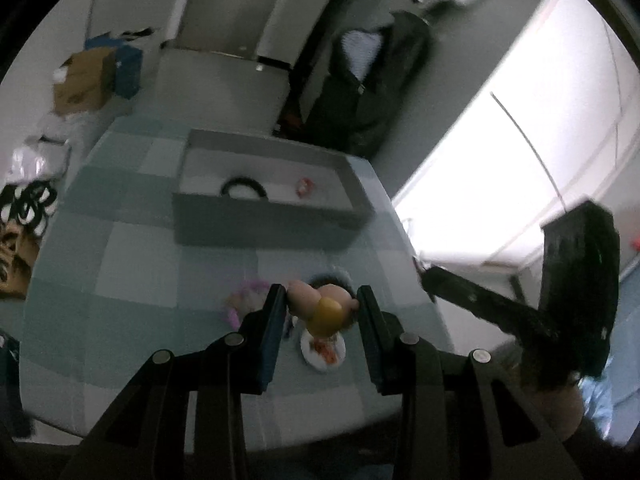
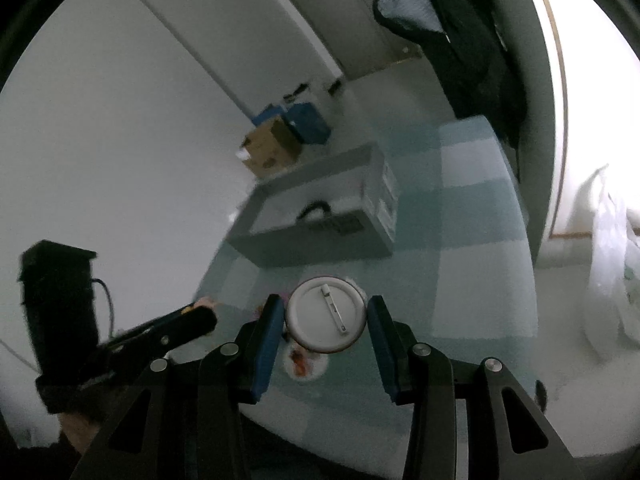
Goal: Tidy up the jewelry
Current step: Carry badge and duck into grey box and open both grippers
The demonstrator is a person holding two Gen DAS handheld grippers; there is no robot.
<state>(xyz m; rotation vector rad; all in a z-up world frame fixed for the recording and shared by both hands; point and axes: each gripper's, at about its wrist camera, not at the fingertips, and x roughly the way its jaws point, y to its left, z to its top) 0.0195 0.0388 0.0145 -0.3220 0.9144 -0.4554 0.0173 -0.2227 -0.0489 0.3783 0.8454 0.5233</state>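
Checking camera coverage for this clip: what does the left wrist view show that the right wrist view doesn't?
Left wrist only: the left gripper clamped on a pink-and-yellow trinket, and a small red item inside the grey box.
Right wrist only: the right gripper holding a round pin badge, its back showing.
Both: the box, its black ring, and a white badge on the checked tablecloth.

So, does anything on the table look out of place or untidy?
Yes. A round badge with a red picture and some pink pieces lie loose on the checked tablecloth, outside the grey box, which already holds a black ring.
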